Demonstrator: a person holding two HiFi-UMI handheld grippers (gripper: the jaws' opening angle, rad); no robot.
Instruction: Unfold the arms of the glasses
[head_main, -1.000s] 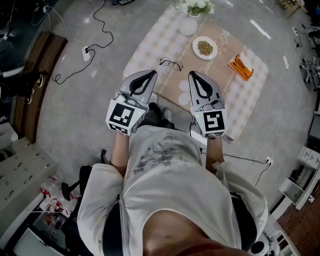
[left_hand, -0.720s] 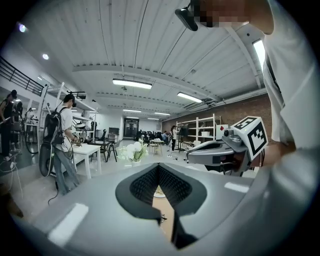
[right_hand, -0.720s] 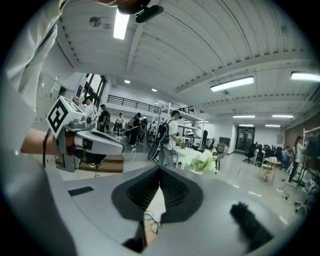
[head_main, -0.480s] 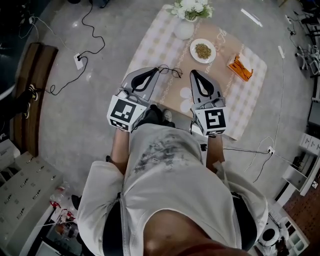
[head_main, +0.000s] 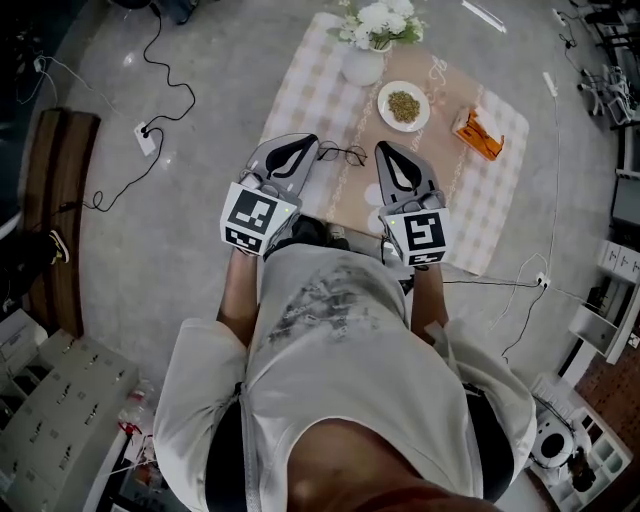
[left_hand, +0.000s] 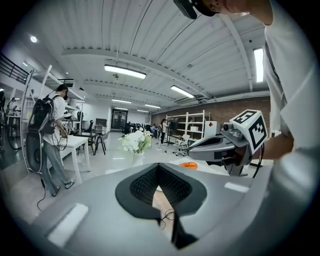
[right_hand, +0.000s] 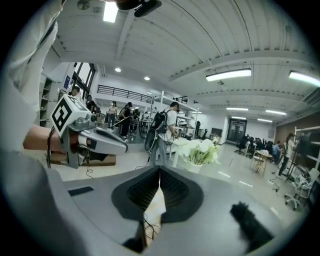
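**Two closed grippers, glasses between their tips**

Both of your grippers are clenched on nothing. In its own view the left gripper has its pads meeting at the tip, and so does the right gripper. The glasses lie on the table's checked cloth, at the edge of its brown middle strip. They sit between your two tips, just beside the left gripper and a little apart from the right gripper. Through each gripper's window below the pads you see them low on the table, not between the pads.

You get little writing to read. Each gripper's cube carries black-and-white square markers, and the pale script on the brown strip is too small to make out.

A second ago the glasses lay clear ahead of both tips. You have since brought both grippers forward to flank them, jaws closed as before.
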